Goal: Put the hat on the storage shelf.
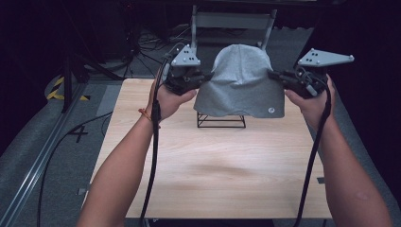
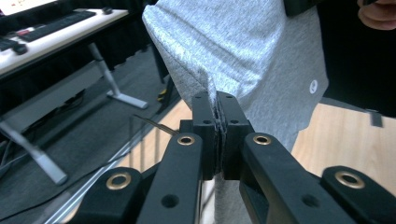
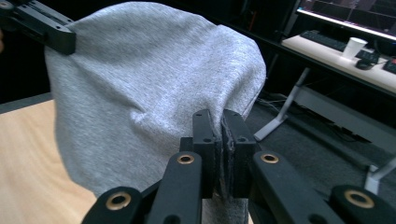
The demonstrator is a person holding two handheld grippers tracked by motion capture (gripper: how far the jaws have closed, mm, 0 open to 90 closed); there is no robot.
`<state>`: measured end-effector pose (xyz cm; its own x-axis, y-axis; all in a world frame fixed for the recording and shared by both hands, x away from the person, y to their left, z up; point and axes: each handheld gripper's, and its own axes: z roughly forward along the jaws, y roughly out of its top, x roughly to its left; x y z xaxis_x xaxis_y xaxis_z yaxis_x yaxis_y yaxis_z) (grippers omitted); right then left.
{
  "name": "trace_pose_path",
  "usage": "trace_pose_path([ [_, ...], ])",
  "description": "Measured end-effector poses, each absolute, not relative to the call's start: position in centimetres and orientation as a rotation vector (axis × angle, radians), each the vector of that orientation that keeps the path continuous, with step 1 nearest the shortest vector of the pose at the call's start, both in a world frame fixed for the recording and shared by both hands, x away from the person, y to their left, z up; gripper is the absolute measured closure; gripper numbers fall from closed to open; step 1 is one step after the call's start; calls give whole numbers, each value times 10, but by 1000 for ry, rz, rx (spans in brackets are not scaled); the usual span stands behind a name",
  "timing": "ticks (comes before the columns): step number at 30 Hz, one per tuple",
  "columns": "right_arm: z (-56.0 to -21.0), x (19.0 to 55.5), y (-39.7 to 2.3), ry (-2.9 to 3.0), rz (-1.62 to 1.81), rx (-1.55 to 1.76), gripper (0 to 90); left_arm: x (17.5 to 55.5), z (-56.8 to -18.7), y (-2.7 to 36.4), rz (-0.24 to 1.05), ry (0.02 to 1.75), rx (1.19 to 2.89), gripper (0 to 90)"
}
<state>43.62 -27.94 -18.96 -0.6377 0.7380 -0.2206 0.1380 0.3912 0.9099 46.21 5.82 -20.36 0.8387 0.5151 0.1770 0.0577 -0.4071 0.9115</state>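
A grey hat [image 1: 242, 80] is hanging in the air over the far middle of the wooden worktop [image 1: 213, 161]. The left hand-held gripper [image 1: 207, 75] is pinching the hat's left edge, and its jaws are pressed tight on the cloth, as the left gripper view is showing up close [image 2: 219, 105]. The right hand-held gripper [image 1: 273, 74] is pinching the hat's right edge the same way, with the grey cloth squeezed between its jaws [image 3: 223, 121]. The hat is being stretched wide between the two.

A small black wire stand [image 1: 221, 120] is sitting on the worktop just under the hat. The hat's bottom edge is hanging over the top of the stand. Whether it is touching the stand is hard to tell.

There is lots of bare wood in front of the stand, between the person's two arms. The worktop's left and right edges are lying close below the hands. Beyond the edges the floor is grey, with black cables [image 1: 142, 47] lying on it.

Behind the hat, a grey metal frame [image 1: 231, 21] is standing in the dark room. A desk with a keyboard [image 3: 327, 39] and a white cup [image 3: 354, 46] is showing off to the side in the right gripper view.

The hat is hiding the top of the stand. A little round white mark [image 1: 271, 110] is sitting on the hat near its lower right edge, too small to read.
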Motion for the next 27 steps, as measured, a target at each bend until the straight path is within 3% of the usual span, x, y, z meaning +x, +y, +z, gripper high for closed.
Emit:
trace_pose_path([
  [16, -168, 496, -262, 1985, 1180, 750, 856, 518, -177, 52, 603, 532, 1923, 879],
  [27, -186, 527, -258, 1997, 1187, 808, 856, 544, -196, 47, 585, 591, 1937, 879],
])
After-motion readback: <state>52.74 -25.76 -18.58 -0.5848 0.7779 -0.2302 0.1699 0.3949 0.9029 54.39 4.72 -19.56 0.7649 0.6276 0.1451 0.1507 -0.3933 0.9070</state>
